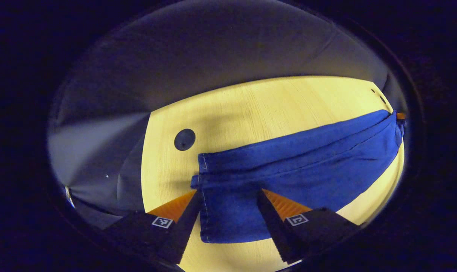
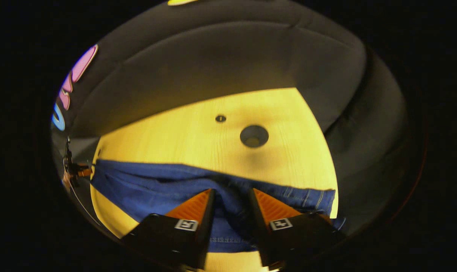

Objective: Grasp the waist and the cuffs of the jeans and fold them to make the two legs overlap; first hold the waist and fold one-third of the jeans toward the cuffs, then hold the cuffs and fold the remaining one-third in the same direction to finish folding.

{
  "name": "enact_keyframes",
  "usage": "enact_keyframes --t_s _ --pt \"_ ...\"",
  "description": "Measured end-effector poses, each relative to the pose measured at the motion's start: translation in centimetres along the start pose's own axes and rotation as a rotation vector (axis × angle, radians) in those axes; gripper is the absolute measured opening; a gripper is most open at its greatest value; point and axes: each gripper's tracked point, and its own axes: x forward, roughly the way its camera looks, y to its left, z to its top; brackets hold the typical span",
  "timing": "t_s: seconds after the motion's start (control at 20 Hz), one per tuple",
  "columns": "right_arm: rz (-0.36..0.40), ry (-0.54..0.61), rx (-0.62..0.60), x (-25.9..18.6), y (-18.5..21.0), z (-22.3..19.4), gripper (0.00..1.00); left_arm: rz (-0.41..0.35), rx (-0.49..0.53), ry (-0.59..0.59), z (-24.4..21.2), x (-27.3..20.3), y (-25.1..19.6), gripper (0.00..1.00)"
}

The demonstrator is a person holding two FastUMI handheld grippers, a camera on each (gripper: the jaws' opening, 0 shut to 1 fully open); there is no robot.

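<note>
Worktop (image 1: 251,113): bare wood beyond the jeans (image 1: 288,166), open to approach.
Round hole (image 2: 254,136): set in the bare stretch, apart from the denim.
Booth wall (image 2: 213,56): closes the far edge.

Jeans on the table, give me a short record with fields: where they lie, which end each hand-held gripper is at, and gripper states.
jeans: blue, stretched flat along the wooden table
left hand-held gripper: open, fingers either side of the cuffs
right hand-held gripper: open, fingers straddling the waist
fold stage: jeans look laid lengthwise, thirds not yet folded
</note>
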Motion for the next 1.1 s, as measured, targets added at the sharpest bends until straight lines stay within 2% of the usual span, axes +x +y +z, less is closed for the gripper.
enact_keyframes --t_s 0.15,0.25,0.35,0.55,0.7,0.85,0.9,0.95,1.0,1.05,1.1 --pt "-0.009 -0.163 0.092 -4.0 -1.6 4.8 0.99 -0.058 -0.065 -0.193 2.2 -2.3 -0.4 0.97" --pt "-0.055 -0.226 0.171 -7.4 -4.2 6.2 0.96 -0.113 -0.113 -0.315 3.8 -5.5 -0.9 0.98" --pt "-0.102 -0.24 0.273 -9.6 -6.4 5.5 0.97 -0.173 -0.158 -0.405 3.8 -8.7 -1.1 0.99" --pt "-0.143 -0.075 0.495 -10.2 -8.6 -3.3 0.97 -0.236 -0.207 -0.501 0.2 -14.4 -3.7 1.0" --pt "-0.167 0.01 0.695 -8.8 -8.7 -8.6 0.97 -0.269 -0.192 -0.486 -3.9 -17.5 -5.9 0.97" --pt "-0.227 0.051 0.82 -7.1 -10.0 -11.8 0.97 -0.261 -0.172 -0.475 -7.8 -20.3 -7.4 0.97" --pt "-0.233 0.04 0.846 -6.7 -10.2 -11.8 0.97 -0.26 -0.181 -0.475 -8.7 -21.2 -7.8 0.97" --pt "-0.241 0.023 0.858 -6.7 -10.6 -11.3 0.88 -0.258 -0.196 -0.475 -9.8 -21.9 -8.0 0.97" --pt "-0.235 -0.012 0.866 -6.3 -10.8 -10.2 0.96 -0.257 -0.213 -0.475 -10.7 -22.5 -8.1 0.97" --pt "-0.247 -0.032 0.871 -5.6 -10.9 -9.9 0.94 -0.256 -0.232 -0.471 -11.6 -22.9 -8.3 0.97" --pt "-0.254 -0.062 0.879 -5.3 -11.3 -9.5 0.87 -0.252 -0.251 -0.459 -12.7 -23.2 -8.4 0.97"
